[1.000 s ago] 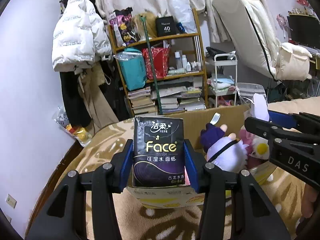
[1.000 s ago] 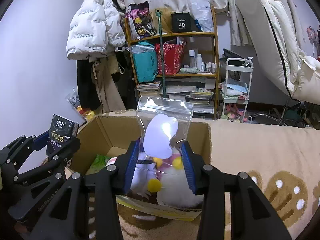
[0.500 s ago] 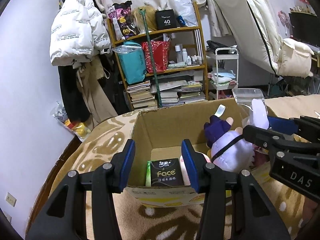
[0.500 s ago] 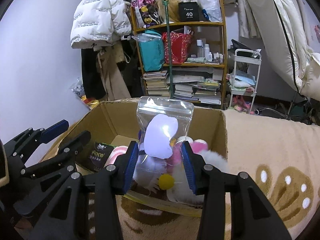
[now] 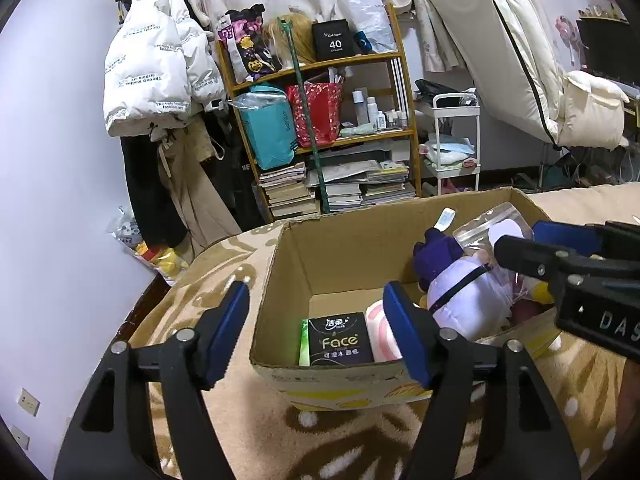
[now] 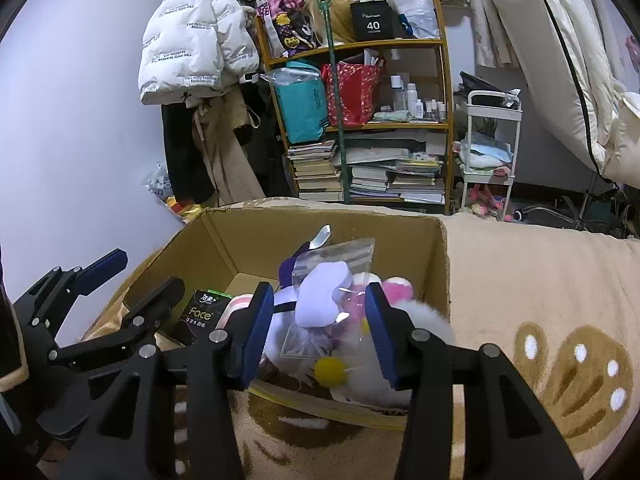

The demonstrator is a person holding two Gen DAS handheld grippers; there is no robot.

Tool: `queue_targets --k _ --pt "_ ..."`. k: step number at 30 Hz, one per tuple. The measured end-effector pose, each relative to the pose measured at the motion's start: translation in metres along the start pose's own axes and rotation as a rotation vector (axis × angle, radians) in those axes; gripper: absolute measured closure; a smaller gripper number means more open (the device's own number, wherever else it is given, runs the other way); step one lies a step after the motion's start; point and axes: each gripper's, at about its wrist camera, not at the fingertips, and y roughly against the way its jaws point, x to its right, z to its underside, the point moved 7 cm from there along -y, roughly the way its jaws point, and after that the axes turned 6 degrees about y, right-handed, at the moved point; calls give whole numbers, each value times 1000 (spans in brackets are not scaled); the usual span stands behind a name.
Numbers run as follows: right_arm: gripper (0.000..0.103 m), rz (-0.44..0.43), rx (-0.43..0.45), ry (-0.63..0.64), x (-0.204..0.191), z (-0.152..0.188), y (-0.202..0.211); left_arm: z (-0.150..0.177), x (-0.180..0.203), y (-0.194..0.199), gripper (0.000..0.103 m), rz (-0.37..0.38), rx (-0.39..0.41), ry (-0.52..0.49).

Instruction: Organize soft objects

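An open cardboard box (image 5: 288, 264) (image 6: 224, 248) stands on a beige patterned blanket. A black "Face" tissue pack (image 5: 340, 344) (image 6: 204, 312) lies inside at its near left corner. My left gripper (image 5: 320, 332) (image 6: 132, 280) hovers at the box's near rim, its jaws opening with nothing held between them. A white and purple plush (image 5: 460, 292) lies on the right side of the box. On top of it rests a clear zip bag with a lavender toy (image 6: 324, 296) (image 5: 492, 228), tilted. My right gripper (image 6: 320, 328) (image 5: 560, 264) straddles the bag, jaws opening, pads off it.
The blanket (image 6: 520, 280) spreads around the box. Behind stands a wooden shelf (image 5: 320, 140) with books, bags and bottles. A white puffer jacket (image 5: 156, 72) hangs at the left. A small white cart (image 5: 456, 140) and a leaning mattress (image 5: 500, 52) stand at the right.
The left gripper let go of the tissue pack, which dropped into the box, and its jaws spread wide. The bagged toy sank and tipped into the box as the right jaws widened.
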Motion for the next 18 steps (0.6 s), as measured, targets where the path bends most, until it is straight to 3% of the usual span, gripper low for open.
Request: queue_targets --k 4,15,18 --pt "43 0 20 4 1 -4 6 -3 -2 9 24 5 24 11" --pt "16 23 58 23 -1 -10 24 -8 -15 28 23 -33 18 28" --pt "10 29 78 26 -3 -13 33 -9 -20 39 14 -36 24 45"
